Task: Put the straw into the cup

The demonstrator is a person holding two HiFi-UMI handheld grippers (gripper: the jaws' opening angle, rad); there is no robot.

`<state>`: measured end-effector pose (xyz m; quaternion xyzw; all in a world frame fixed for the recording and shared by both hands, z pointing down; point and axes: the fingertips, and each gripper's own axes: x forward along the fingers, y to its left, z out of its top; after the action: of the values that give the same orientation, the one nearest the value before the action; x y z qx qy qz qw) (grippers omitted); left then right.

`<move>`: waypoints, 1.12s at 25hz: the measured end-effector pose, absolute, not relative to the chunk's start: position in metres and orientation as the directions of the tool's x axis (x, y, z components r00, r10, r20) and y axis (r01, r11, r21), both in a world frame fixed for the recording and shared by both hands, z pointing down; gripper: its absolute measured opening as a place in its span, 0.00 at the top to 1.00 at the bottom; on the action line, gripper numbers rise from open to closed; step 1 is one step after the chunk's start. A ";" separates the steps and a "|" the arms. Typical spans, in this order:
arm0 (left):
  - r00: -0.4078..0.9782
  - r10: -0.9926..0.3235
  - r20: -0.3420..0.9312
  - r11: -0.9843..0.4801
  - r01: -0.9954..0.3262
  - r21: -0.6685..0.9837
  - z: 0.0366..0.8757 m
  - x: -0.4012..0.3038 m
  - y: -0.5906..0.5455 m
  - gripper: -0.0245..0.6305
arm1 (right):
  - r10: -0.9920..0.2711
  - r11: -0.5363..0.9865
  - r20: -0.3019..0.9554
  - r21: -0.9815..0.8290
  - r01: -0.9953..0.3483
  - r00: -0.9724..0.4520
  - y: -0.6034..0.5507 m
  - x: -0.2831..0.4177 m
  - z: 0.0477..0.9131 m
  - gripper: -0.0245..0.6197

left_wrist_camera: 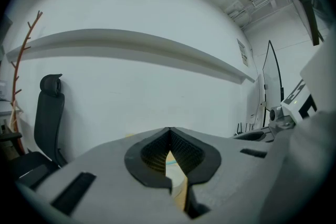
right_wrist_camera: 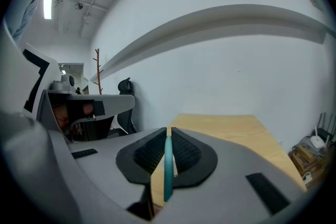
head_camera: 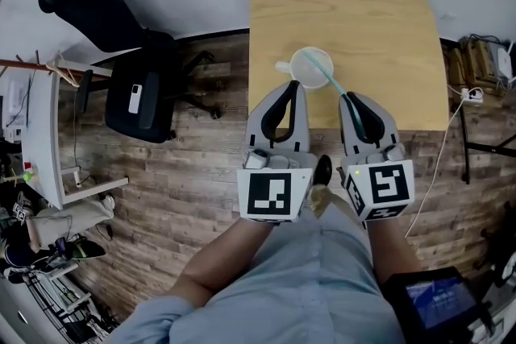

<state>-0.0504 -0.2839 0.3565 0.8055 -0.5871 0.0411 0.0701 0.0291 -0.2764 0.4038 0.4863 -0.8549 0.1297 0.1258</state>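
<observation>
At the desk's (head_camera: 379, 12) near edge: straw (head_camera: 329, 78) slanting across the cup (head_camera: 306, 70).
Right gripper (head_camera: 348, 98) pinches the straw's lower end, its far end over the cup's mouth; left gripper (head_camera: 297, 86) is closed on the cup's near rim. Open desk lies beyond and to both sides.

Right hand-held gripper (head_camera: 348, 97) holds the straw (head_camera: 326, 76) across the cup (head_camera: 296, 73).

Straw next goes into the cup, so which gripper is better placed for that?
Right. The right gripper is shut on the straw, whose far end lies over the cup. The left gripper is shut with nothing held, beside the cup.
</observation>
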 end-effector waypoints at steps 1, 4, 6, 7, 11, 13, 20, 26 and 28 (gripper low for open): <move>0.308 -0.938 0.157 -0.301 -0.951 0.070 0.360 -0.053 -0.285 0.97 | -0.796 0.491 0.351 -0.102 -0.865 -0.493 -0.277 0.027 0.409 0.92; 0.311 -0.933 0.179 -0.300 -0.950 0.086 0.371 -0.061 -0.292 0.97 | -0.788 0.482 0.380 -0.106 -0.870 -0.484 -0.282 0.021 0.422 0.92; 0.316 -0.929 0.194 -0.303 -0.948 0.095 0.379 -0.065 -0.297 0.97 | -0.783 0.475 0.400 -0.109 -0.873 -0.476 -0.286 0.018 0.431 0.92; 0.319 -0.926 0.202 -0.305 -0.947 0.098 0.383 -0.066 -0.299 0.97 | -0.781 0.471 0.409 -0.110 -0.875 -0.472 -0.287 0.017 0.435 0.92; 0.333 -0.915 0.230 -0.312 -0.942 0.123 0.400 -0.070 -0.308 0.97 | -0.769 0.460 0.446 -0.112 -0.881 -0.459 -0.292 0.012 0.452 0.92; 0.339 -0.910 0.240 -0.316 -0.940 0.131 0.407 -0.070 -0.311 0.97 | -0.761 0.457 0.463 -0.114 -0.882 -0.454 -0.294 0.012 0.460 0.92; 0.360 -0.891 0.278 -0.331 -0.932 0.147 0.427 -0.068 -0.317 0.97 | -0.742 0.443 0.506 -0.123 -0.888 -0.440 -0.300 0.013 0.482 0.92; 0.372 -0.879 0.297 -0.339 -0.927 0.160 0.437 -0.067 -0.320 0.97 | -0.747 0.436 0.501 -0.128 -0.891 -0.438 -0.303 0.011 0.487 0.92; 0.375 -0.876 0.303 -0.341 -0.926 0.162 0.439 -0.068 -0.322 0.97 | -0.751 0.433 0.500 -0.121 -0.893 -0.431 -0.305 0.011 0.487 0.92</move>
<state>-0.0681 -0.3215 0.4393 0.8147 -0.5530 0.0809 0.1545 0.0111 -0.3053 0.4872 0.4983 -0.8248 0.1881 0.1896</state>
